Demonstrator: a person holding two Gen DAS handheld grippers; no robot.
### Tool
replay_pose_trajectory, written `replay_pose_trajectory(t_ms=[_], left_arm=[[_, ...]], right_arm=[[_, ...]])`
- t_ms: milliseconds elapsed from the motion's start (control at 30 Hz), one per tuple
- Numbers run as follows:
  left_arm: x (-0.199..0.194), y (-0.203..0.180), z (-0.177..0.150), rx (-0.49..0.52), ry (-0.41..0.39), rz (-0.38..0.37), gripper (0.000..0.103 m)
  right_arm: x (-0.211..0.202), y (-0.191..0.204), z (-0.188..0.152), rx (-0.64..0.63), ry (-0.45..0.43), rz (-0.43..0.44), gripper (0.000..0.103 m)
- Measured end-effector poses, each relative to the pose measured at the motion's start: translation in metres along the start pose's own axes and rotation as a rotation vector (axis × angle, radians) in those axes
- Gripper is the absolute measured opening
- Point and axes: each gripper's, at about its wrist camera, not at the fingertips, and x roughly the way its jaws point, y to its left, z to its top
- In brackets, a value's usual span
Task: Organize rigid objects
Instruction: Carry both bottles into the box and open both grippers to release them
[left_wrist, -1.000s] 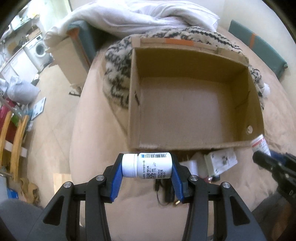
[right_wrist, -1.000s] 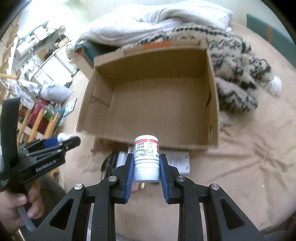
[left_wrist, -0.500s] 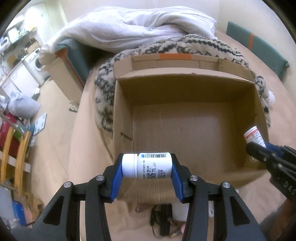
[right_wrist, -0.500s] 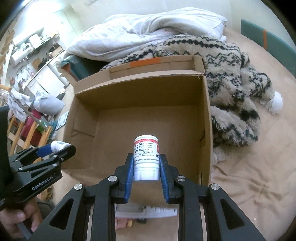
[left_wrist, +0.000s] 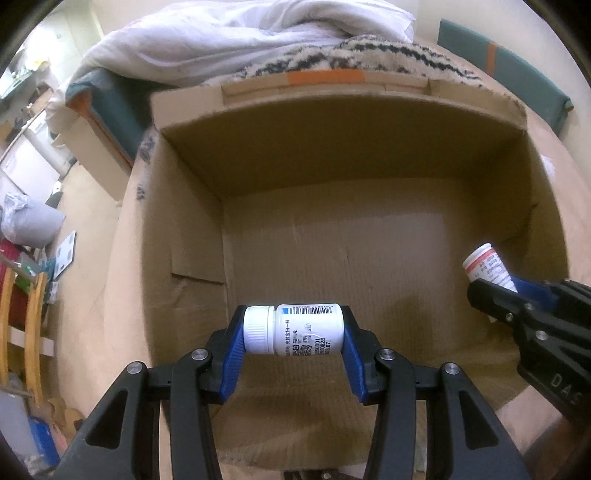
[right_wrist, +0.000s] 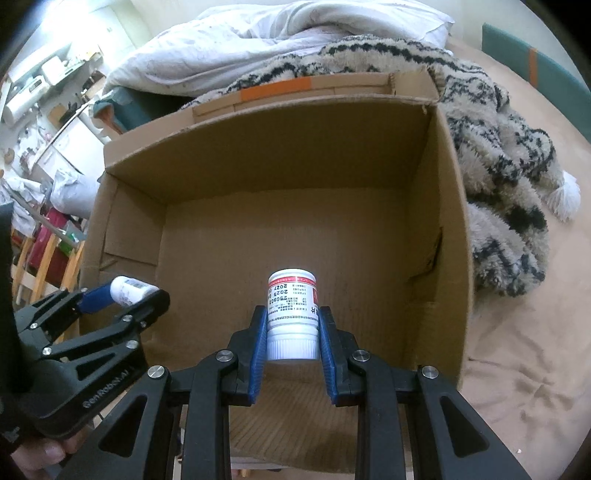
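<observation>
Cardboard box (right_wrist: 448, 206) beside patterned blanket (right_wrist: 498, 166) (right view only).

Your left gripper (left_wrist: 293, 332) is pointing steeply downward, its blue pads (left_wrist: 236, 354) clamping at a middling spread. Your right gripper (right_wrist: 293, 325) is angling down alongside it, pads (right_wrist: 258, 343) pinching narrowly.

White bottles (left_wrist: 293, 328) (right_wrist: 292, 314); brown box (left_wrist: 369, 166); black-beige patterned blanket (right_wrist: 498, 147).

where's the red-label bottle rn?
The red-label bottle is clamped in the right gripper, cap toward the camera, over the open cardboard box, on its right side in the left wrist view.
</observation>
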Motion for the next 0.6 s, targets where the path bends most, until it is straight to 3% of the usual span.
replay_pose_trajectory(t_ms=[300,500,567,600], left_arm=[[0.008,-0.002,-0.001,0.001,0.000,-0.003,0.043],[0.007,-0.001,-0.001,-0.004,0.000,-0.011,0.043],[0.006,0.000,-0.002,-0.007,0.002,-0.023,0.043],[0.005,0.000,-0.002,-0.009,0.001,-0.024,0.043]], right_arm=[[0.016,0.002,-0.001,0.004,0.046,-0.009,0.028],[0.011,-0.001,0.000,0.028,0.028,0.025,0.028],[0.007,-0.003,0.001,0.038,0.009,0.047,0.030],[0.005,-0.003,0.002,0.040,-0.002,0.056,0.038]])
